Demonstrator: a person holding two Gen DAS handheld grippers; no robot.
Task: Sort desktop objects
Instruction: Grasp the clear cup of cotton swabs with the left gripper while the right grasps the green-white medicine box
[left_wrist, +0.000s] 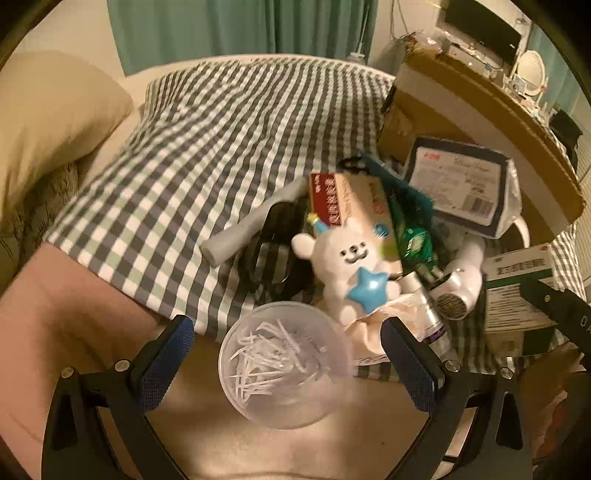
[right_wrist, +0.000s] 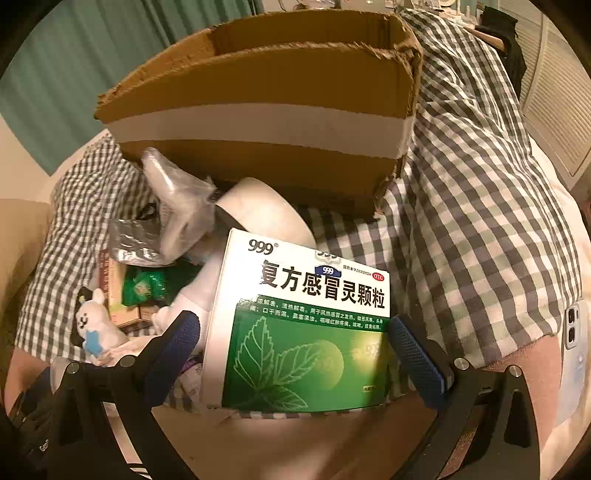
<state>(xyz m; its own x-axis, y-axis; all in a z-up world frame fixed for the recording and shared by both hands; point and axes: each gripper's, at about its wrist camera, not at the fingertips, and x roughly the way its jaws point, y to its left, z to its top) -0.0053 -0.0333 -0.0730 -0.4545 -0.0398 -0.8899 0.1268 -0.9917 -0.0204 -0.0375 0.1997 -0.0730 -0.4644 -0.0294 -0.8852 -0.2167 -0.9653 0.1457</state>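
The left gripper (left_wrist: 286, 363) has its jaws spread wide, with a clear round tub of toothpicks (left_wrist: 282, 363) lying between them; neither blue-padded finger presses on its wall, so it is not gripped. The right gripper (right_wrist: 295, 354) is equally wide open around the lower half of a green and white medicine box (right_wrist: 306, 328), the pads just beside its edges; whether they touch it cannot be told. Both grippers tilt steeply down toward a pile of clutter on a checked bedspread (left_wrist: 192, 140). The left wrist view alone shows the white bear toy with a blue star (left_wrist: 351, 266) just beyond the tub, an orange carton (left_wrist: 351, 201) behind it, a grey tube (left_wrist: 251, 225) and a small white hair dryer (left_wrist: 460, 284). The right wrist view shows the open cardboard box (right_wrist: 266, 122) beyond the medicine box, and a phone (right_wrist: 574, 328) at the right edge of the bed.
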